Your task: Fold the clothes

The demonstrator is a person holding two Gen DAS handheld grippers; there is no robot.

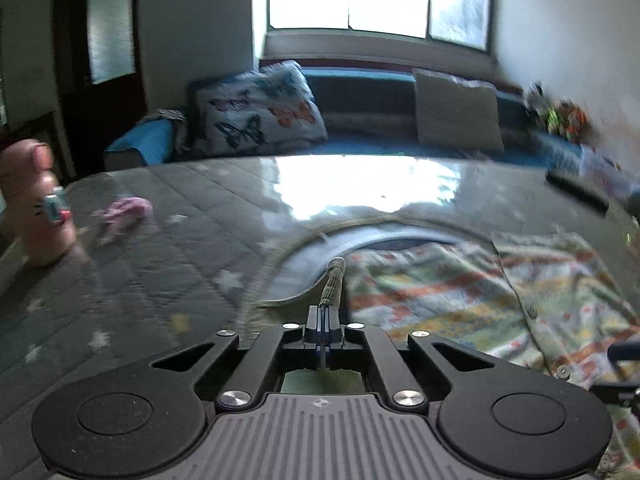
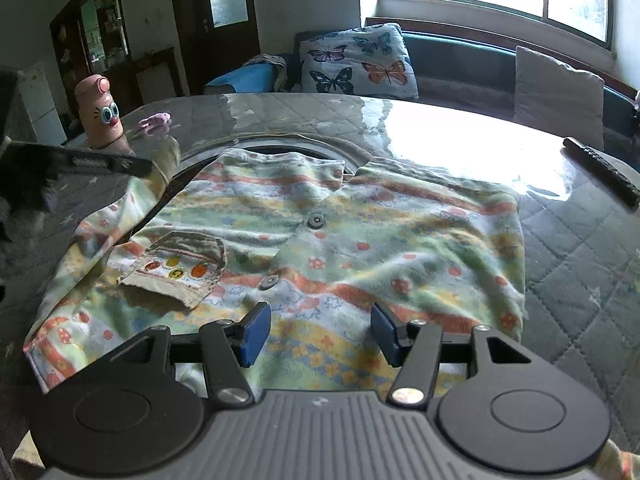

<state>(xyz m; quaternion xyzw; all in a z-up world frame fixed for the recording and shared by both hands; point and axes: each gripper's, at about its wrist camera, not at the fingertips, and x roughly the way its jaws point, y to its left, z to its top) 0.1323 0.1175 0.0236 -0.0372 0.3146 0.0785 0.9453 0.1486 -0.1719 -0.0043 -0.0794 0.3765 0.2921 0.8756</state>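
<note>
Shirt: your patterned shirt (image 2: 320,240) lies front-up across the middle of the right view, collar toward the window, on the glossy quilted counter (image 2: 580,248). Its pocket (image 2: 176,272) sits centre-left, and two buttons run down the placket.
Left side of shirt: in the right view the cloth at the left edge rises off the counter toward a dark shape at the left of the frame, which I take to be your left gripper.
Left gripper (image 1: 323,332): jaws pressed together on a narrow strip of the shirt's fabric, low centre in the left view. The view is blurred.
Right gripper (image 2: 318,334): jaws spread wide and holding nothing, over the shirt's lower hem at bottom centre.
Step in hand: by my reading, you are folding the left side or sleeve inward, though the pictures do not settle how far along it is.
Next move calls for: keeping the pinched edge taut and level, so it lands flat, and using your free gripper to steady the body.
Clutter: a toy (image 2: 100,112) and a pink scrap (image 2: 156,121) sit at upper left, well apart.
</note>
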